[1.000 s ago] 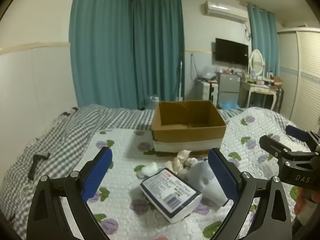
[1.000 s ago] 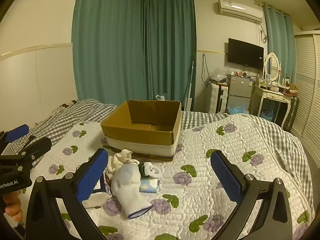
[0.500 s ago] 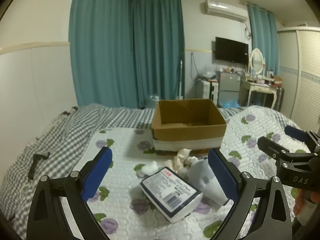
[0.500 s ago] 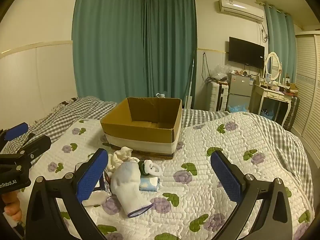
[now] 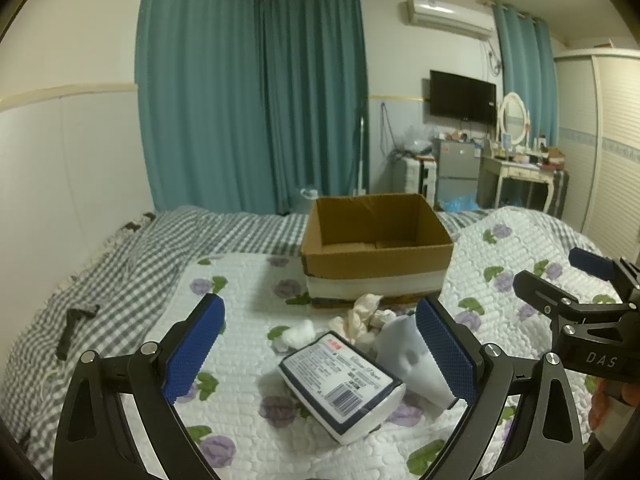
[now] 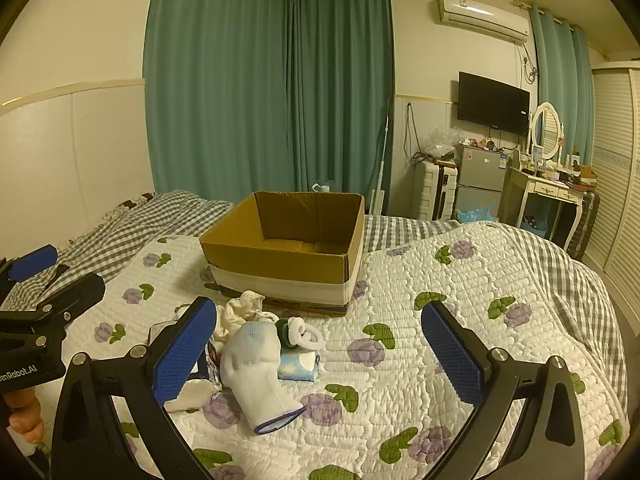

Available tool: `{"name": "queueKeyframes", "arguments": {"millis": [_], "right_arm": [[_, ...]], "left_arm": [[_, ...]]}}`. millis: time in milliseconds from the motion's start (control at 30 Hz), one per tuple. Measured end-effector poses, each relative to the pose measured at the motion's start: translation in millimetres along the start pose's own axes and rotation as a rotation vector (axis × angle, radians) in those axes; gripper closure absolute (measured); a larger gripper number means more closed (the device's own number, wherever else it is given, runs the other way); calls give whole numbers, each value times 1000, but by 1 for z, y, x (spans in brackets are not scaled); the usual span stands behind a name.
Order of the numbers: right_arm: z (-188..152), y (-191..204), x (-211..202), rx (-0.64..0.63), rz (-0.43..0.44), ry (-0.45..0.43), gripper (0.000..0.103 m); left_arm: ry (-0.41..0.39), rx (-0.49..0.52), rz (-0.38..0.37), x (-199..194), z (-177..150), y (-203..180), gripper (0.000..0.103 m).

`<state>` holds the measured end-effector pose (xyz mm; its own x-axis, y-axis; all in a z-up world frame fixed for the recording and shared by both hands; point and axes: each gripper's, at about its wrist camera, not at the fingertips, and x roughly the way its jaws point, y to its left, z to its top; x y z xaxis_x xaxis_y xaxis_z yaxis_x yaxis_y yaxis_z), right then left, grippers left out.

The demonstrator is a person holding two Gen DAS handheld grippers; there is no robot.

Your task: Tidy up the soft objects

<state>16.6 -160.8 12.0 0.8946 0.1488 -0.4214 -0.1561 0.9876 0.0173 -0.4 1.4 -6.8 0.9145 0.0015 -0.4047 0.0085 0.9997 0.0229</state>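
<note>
An open, empty cardboard box (image 5: 376, 240) (image 6: 286, 246) stands on the bed's floral quilt (image 6: 460, 304). In front of it lies a small pile: a tissue pack (image 5: 342, 382), a white sock (image 6: 256, 368) (image 5: 408, 356), a crumpled cream cloth (image 5: 362, 314) (image 6: 240, 310), a cotton ball (image 5: 298, 330), a small blue tissue packet (image 6: 298, 366) and a green-and-white pacifier (image 6: 298, 332). My left gripper (image 5: 320, 354) is open and empty, just above and short of the tissue pack. My right gripper (image 6: 320, 356) is open and empty, near the sock.
A black object (image 5: 74, 326) lies on the checked sheet at the left. Teal curtains (image 5: 248, 100) hang behind the bed. A small fridge (image 6: 478, 182), a dressing table (image 6: 548, 196) and a wardrobe (image 6: 620, 184) stand at the right.
Both grippers have drifted only slightly; the right view has edged a little closer to the pile. Nothing has been taken hold of or moved.
</note>
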Motion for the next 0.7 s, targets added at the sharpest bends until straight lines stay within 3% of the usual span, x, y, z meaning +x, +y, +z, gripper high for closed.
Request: {"name": "queueKeyframes", "arguments": {"millis": [700], "right_arm": [[-4,1,3,-10,6,11,0]], "left_arm": [[11,5,5,5,-7,-5,5]]}}
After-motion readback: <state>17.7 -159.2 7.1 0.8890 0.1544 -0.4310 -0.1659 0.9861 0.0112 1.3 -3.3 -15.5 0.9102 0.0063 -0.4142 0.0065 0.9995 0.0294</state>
